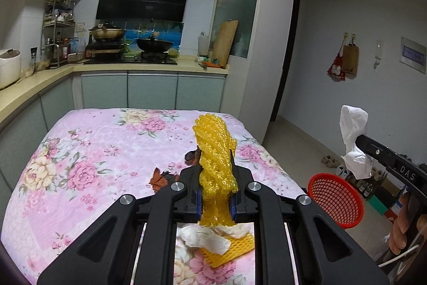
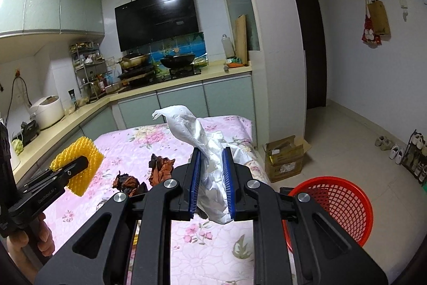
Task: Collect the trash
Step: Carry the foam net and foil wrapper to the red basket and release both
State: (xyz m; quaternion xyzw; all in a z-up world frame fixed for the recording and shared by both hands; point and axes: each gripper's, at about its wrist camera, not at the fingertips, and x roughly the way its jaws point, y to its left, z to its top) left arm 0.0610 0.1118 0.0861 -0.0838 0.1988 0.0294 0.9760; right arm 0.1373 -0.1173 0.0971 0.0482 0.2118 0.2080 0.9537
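In the left wrist view my left gripper [image 1: 216, 164] is shut on a yellow foam fruit net [image 1: 213, 140] that stands up above the floral tablecloth [image 1: 101, 140]. My right gripper [image 2: 212, 151] is shut on a crumpled white tissue [image 2: 186, 122], held above the table's right edge. Each view shows the other gripper: the right gripper [image 1: 369, 144] with the tissue [image 1: 352, 124], and the left gripper [image 2: 81, 163] with the net [image 2: 77, 147]. A red mesh basket [image 2: 344, 202] stands on the floor to the right of the table, also visible as the basket [image 1: 333, 200].
Two crumpled brown scraps [image 2: 162, 164] [image 2: 128, 182] lie mid-table. Another white wad [image 1: 205, 238] and a flat yellow net [image 1: 237, 249] lie near the table's front. A cardboard box [image 2: 287, 156] and shoes [image 2: 392, 148] sit on the floor. Kitchen counter [image 1: 149, 67] runs behind.
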